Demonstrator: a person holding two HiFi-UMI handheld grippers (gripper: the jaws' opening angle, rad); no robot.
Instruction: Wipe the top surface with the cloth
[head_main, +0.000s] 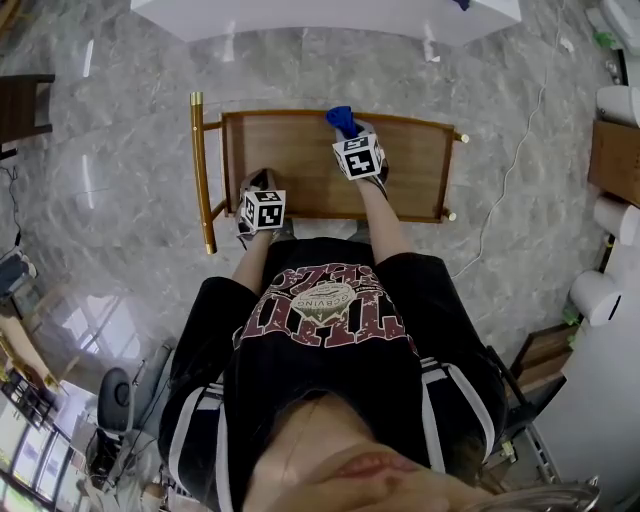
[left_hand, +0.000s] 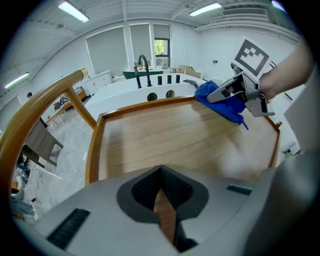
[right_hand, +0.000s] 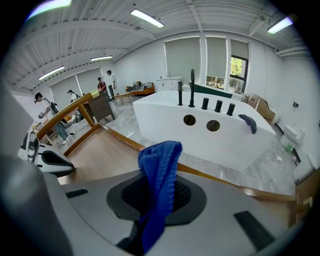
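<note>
Most of the middle of the head view is filled by the wooden top surface (head_main: 300, 165), a flat board closed in by a low raised rim (head_main: 330, 216). A golden handle (head_main: 203, 170) runs along its left side.

The left gripper (head_main: 258, 182) sits at the lower left corner of the board. Its jaws are pressed nearly together on a thin wood-coloured strip, which I judge to be the rim. If this grip is only on the edge of the rim, a strong push from the other side can make it slide off, and the furniture may then shift.

The right gripper (head_main: 352, 133) is at the upper middle of the board, close to the far rim. Its jaws are closed on the blue cloth (head_main: 342, 120), which stands in a bunch ahead of the tips and also hangs below them. I cannot tell if the cloth touches the wood.

Three things can go wrong from here:
- The cloth is held by a narrow fold, so dragging it under pressure can pull it out of the jaws.
- The bunch is small, so the hard tips may scrape the wood if the gripper is tilted too low.
- The far rim is very near, and the cloth or the jaws can catch on it, leaving the corners unwiped.
</note>
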